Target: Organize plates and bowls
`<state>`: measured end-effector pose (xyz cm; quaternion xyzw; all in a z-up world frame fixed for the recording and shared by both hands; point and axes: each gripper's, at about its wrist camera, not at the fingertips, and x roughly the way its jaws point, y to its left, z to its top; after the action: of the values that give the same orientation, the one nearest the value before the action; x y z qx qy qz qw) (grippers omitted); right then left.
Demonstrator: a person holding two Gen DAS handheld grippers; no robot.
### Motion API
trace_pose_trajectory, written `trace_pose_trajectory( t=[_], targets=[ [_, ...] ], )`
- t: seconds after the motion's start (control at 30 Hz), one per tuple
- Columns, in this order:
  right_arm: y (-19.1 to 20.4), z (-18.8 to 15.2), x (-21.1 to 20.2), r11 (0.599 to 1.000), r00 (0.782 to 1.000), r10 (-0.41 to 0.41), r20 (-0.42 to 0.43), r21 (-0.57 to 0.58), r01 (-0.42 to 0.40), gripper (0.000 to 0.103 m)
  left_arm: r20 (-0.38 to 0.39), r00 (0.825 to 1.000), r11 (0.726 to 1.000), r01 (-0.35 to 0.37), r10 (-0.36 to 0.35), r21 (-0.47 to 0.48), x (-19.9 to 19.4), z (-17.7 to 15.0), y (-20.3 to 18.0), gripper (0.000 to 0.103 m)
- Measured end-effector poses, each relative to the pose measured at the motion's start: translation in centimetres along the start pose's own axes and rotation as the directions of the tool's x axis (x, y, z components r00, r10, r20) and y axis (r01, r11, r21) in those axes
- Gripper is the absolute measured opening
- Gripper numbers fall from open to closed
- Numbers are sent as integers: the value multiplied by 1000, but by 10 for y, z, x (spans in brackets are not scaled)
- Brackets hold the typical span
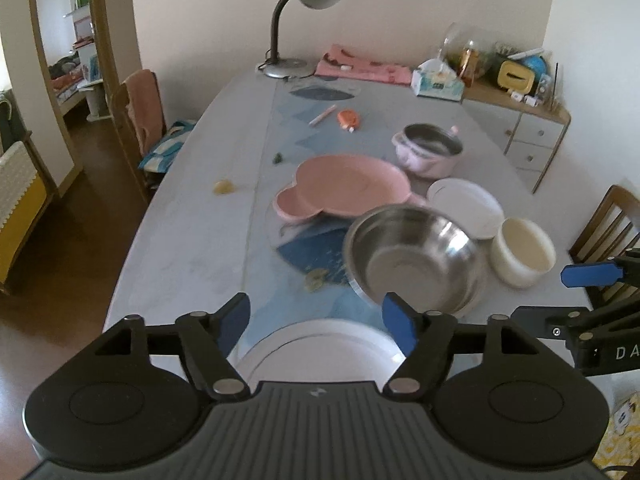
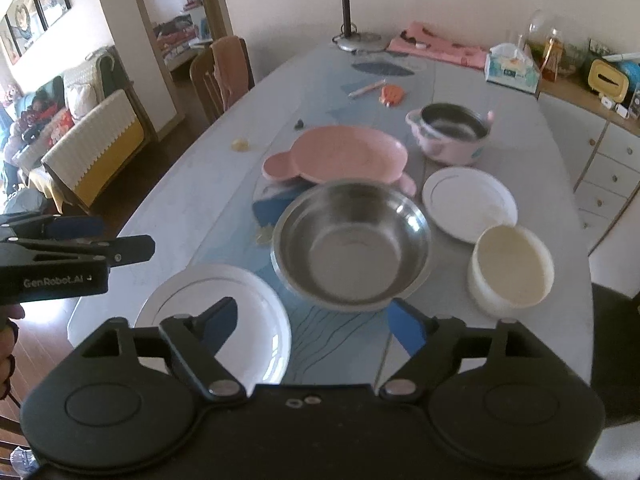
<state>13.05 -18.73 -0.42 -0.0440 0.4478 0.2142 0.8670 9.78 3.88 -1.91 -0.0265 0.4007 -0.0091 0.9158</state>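
Our jaws stand apart on both the left gripper (image 1: 316, 320) and the right gripper (image 2: 316, 324), nothing between them. On the table (image 2: 208, 184) we count two white plates, one (image 2: 224, 312) at lower left of the right view, one (image 2: 468, 200) at right of centre. One steel bowl (image 2: 352, 248) sits in the middle, one cream bowl (image 2: 512, 272) to its right. Above lie one pink plate (image 2: 340, 152) with ears and one pink-rimmed steel pot (image 2: 452, 128). One lamp (image 2: 360, 4) stands at top.
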Motion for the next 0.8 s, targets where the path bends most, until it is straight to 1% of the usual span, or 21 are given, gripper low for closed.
trace_pose_trajectory(
  t=[0.03, 0.1, 0.2, 0.27, 0.33, 0.5, 0.63, 0.8],
  targets=[
    [-5, 2, -1, 1000, 1000, -2, 5, -4, 2, 91, 6, 1000, 1000, 0, 0, -2, 1, 3, -5, 78],
    [-18, 6, -3, 1000, 1000, -9, 13, -13, 9, 92, 20, 1000, 1000, -5, 5, -2, 5, 9, -17, 78],
    [-40, 15, -1, 1000, 1000, -16, 15, -12, 17, 94, 37, 999, 1000, 15, -14, -10, 11, 19, -34, 79],
    [-57, 21, -2, 1000, 1000, -24, 19, -13, 24, 95, 39, 999, 1000, 16, -16, -13, 16, 26, -45, 79],
    [-72, 28, -2, 1000, 999, -22, 25, -15, 23, 99, 43, 999, 1000, 19, -19, -11, 22, 34, -57, 79],
    [-113, 44, 1, 999, 998, -37, 40, -11, 38, 102, 46, 999, 1000, 25, -25, -8, 38, 55, -84, 79],
    [-144, 55, 4, 998, 997, -63, 53, -9, 64, 103, 38, 999, 1000, 27, -27, -2, 58, 72, -108, 79],
    [-192, 68, 13, 996, 995, -84, 43, 15, 84, 103, -10, 999, 999, 33, -33, 8, 92, 90, -138, 79]
  ],
)
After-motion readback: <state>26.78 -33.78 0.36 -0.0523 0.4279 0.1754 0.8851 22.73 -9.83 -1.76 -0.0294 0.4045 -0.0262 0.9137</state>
